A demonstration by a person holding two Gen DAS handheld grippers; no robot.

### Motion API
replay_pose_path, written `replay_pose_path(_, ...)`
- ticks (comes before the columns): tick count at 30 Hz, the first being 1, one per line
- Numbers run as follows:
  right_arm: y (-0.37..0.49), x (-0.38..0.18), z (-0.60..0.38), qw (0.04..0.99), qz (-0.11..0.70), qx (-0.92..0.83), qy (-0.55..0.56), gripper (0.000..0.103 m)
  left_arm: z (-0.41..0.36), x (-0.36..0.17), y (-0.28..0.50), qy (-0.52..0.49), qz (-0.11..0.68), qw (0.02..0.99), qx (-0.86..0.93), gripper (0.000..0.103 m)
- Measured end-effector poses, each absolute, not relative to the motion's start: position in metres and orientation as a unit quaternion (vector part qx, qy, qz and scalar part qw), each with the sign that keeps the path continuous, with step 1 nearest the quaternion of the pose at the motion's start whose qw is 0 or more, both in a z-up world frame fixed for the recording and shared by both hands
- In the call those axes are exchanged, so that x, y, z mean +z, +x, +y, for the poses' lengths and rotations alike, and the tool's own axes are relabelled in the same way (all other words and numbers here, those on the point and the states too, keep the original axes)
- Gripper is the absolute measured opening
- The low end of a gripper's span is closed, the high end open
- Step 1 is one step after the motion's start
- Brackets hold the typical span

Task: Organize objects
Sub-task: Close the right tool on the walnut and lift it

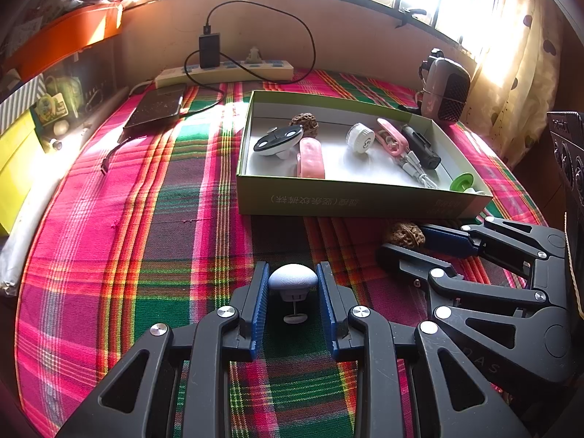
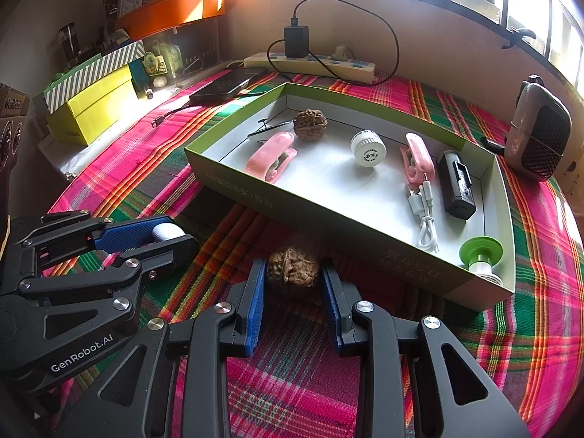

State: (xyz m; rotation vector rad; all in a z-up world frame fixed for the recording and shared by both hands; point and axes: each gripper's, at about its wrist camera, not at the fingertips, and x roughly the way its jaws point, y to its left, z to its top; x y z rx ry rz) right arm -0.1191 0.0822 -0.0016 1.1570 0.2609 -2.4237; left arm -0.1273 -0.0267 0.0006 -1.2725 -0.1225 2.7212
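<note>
Your left gripper (image 1: pixel 293 304) pinches the white mushroom-shaped knob (image 1: pixel 293 278) by its cap, near the tablecloth's (image 1: pixel 127 255) front edge; it's light, smooth plastic, so keep the pads on its widest part. Your right gripper (image 2: pixel 293 303) clamps the walnut (image 2: pixel 293 267) just outside the box's (image 2: pixel 328 226) front wall: hard, bumpy, unlikely to slip
</note>
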Motion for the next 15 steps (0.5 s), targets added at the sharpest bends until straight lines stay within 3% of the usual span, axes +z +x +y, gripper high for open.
replay_pose_path(15,-0.1143,0.0043,0.0889,0.224,0.082,-0.881,0.408,0.030,-0.0263,0.0046,-0.1277,-0.422,-0.035,0.067,0.904,0.024)
